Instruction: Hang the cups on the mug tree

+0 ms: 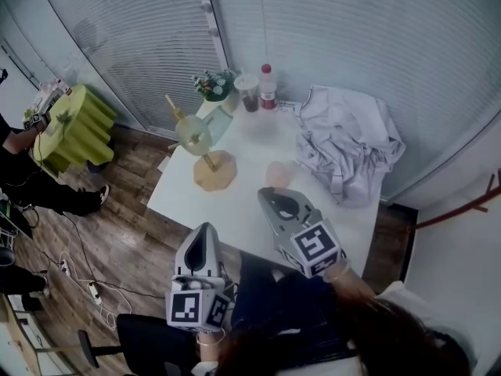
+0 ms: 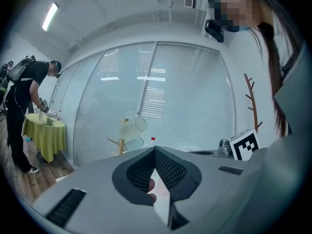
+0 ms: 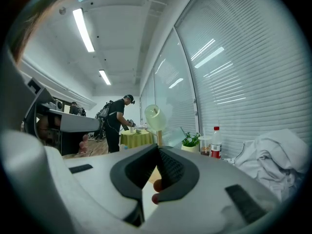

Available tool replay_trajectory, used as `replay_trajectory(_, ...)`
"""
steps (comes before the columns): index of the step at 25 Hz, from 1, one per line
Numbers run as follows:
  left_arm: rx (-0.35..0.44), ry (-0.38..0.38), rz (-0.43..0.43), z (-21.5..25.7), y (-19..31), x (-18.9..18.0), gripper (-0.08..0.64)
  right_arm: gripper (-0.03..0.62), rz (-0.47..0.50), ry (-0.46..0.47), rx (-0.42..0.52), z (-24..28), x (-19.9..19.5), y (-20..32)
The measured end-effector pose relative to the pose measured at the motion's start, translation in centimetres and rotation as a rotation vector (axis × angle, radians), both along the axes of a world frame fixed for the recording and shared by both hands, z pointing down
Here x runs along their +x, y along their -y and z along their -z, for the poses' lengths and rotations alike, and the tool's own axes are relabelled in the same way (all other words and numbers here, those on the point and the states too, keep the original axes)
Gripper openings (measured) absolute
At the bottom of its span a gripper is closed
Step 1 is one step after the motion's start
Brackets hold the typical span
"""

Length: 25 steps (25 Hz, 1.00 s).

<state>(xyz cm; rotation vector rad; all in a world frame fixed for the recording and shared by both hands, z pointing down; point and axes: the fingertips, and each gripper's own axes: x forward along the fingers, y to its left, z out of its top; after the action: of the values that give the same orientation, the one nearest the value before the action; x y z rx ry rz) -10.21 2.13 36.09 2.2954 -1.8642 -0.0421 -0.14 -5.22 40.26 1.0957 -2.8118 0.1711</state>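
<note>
Right claw (image 1: pixel 270 194) is clenched on nothing, its jaws meeting at the tips. It hovers over the near edge of the table (image 1: pixel 250 143) with the pink cup (image 1: pixel 279 172) just ahead of its tips, likely lined up to reach for it. Left claw (image 1: pixel 207 227) is likewise clenched and empty, held back and to the left of the right one, probably waiting out of the way. Ahead and left of both stands the mug tree (image 1: pixel 210 161), where two pale cups (image 1: pixel 193 134) already hang on its pegs. That pink cup looks translucent and small, just clear of the crumpled cloth (image 1: pixel 348 143) to its right; its handle I cannot make out
</note>
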Motion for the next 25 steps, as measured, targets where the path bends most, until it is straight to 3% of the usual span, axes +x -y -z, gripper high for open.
replay_trajectory(8,0.008,-0.028,0.016,-0.5,2.0,-1.2,0.000,-0.002,-0.016,-0.033,0.004,-1.1,-0.3,2.0)
replay_trajectory(25,-0.065,-0.044,0.005,-3.3,4.8,-1.8,0.000,0.014,-0.107,-0.102,-0.059,-5.6,2.1,6.6)
